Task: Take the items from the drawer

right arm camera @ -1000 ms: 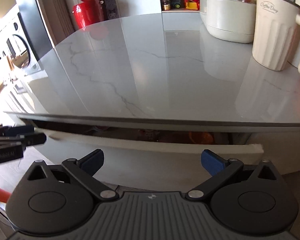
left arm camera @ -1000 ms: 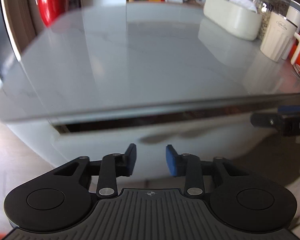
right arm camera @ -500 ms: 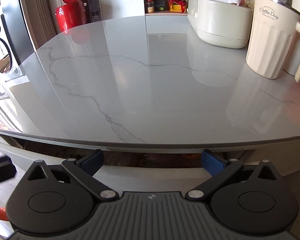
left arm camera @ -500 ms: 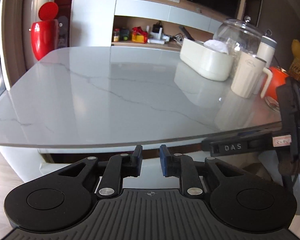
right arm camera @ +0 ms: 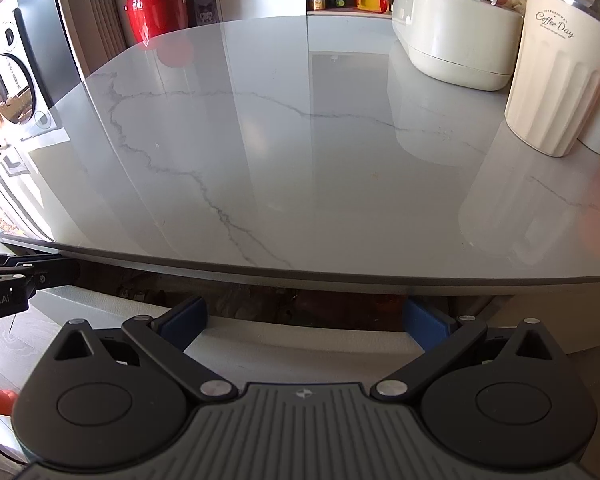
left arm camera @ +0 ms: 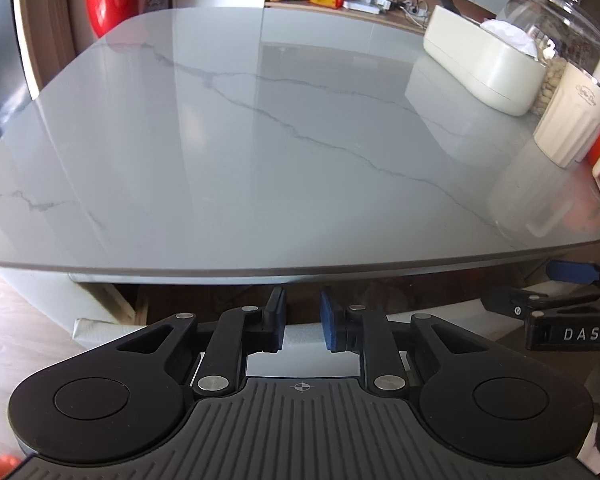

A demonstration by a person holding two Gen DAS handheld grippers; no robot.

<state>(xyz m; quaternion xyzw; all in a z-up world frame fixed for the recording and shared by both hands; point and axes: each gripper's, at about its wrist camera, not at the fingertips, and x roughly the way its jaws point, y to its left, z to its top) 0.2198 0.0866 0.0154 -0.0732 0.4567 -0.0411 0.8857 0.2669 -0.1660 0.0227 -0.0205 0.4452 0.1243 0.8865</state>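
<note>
The left gripper has its blue-padded fingers drawn close with a narrow gap between them, nothing inside that gap, and they sit right over the white front panel of the drawer, though whether they touch it I cannot tell. The right gripper is spread wide and empty, its two blue pads well apart, poised just above the same drawer's pale front edge. The drawer stands pulled partway out from under the table, showing a dark slot whose contents are too shadowed to make out. The tabletop is a glossy grey slab with thin dark marble veins and a rounded, thin dark edge that overhangs the drawer opening, leaving only a low gap between slab and drawer front. Most of the surface is bare and reflective. Toward the far right stand a cream ribbed mug lettered "Coffee Day", a smooth cream oblong container with white tissue in it, and a clear glass dome. A shiny red bin stands beyond the far left corner.
</note>
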